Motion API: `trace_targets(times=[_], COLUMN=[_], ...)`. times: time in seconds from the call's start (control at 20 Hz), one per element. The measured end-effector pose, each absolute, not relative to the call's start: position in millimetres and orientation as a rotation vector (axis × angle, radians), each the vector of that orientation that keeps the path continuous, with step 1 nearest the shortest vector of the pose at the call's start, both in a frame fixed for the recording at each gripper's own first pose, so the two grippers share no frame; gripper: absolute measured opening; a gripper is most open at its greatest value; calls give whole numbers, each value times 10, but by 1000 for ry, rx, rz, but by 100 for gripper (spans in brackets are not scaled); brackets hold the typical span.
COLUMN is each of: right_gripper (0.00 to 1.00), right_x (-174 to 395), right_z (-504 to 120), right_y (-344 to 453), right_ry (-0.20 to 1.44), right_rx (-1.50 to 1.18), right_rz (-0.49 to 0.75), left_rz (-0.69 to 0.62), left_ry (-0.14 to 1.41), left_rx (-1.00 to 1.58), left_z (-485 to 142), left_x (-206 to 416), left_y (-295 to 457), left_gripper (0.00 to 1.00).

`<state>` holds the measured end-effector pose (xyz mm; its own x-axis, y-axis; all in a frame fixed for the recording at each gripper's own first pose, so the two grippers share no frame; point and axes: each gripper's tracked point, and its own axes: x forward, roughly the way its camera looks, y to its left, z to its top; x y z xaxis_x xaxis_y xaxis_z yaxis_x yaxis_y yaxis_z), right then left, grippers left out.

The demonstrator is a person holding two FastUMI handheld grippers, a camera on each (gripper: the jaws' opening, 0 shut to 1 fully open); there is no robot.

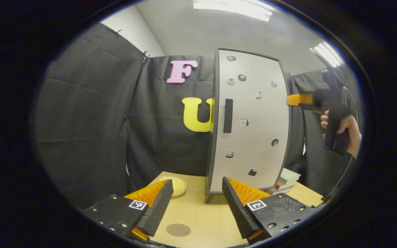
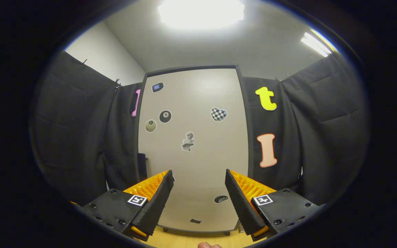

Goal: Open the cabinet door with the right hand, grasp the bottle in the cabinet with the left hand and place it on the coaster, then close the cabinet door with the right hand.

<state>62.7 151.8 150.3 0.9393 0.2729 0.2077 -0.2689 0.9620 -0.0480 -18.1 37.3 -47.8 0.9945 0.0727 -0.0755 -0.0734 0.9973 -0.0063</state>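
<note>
— Two grippers, both jaws wide, holding nothing?
— Yes. Your right gripper (image 2: 199, 193) faces the shut cabinet door (image 2: 193, 144) to open it. Your left gripper (image 1: 197, 203) waits above the coaster (image 1: 178, 229) near the table's (image 1: 202, 210) front edge. Bottle hidden inside, probably.

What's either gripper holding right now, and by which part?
Nothing. The left gripper and right gripper both stand open with empty gaps; the cabinet door is shut, its handle ungrasped.
</note>
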Motion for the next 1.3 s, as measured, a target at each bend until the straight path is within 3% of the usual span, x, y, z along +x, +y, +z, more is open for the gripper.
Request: trace_targets(times=[0.4, 0.75, 0.95, 1.0, 1.2, 1.25, 1.3], right_gripper=[93, 98, 97, 98, 98, 96, 86], right_x=[978, 1358, 1669, 1721, 1887, 1892, 1893], right_z=[2030, 1400, 1057, 1011, 947, 955, 951], right_y=[2677, 3464, 3556, 3563, 3495, 3518, 3521], right_ry=[-299, -116, -17, -4, 14, 9, 8], right_rx=[-104, -105, -77, -76, -55, -45, -52], right_rz=[414, 462, 410, 398, 334, 332, 323], left_rz=[165, 271, 334, 346, 372, 373, 369], left_ry=[106, 128, 153, 156, 166, 166, 165], left_rx=[-37, -43, -56, -59, -21, -13, -13], left_z=[-626, -725, -801, -819, -839, -827, -825], left_x=[-245, -359, -422, -448, -483, -481, -469], left_y=[839, 1342, 1606, 1687, 1828, 1839, 1828], left_gripper=[89, 89, 89, 85, 89, 86, 86])
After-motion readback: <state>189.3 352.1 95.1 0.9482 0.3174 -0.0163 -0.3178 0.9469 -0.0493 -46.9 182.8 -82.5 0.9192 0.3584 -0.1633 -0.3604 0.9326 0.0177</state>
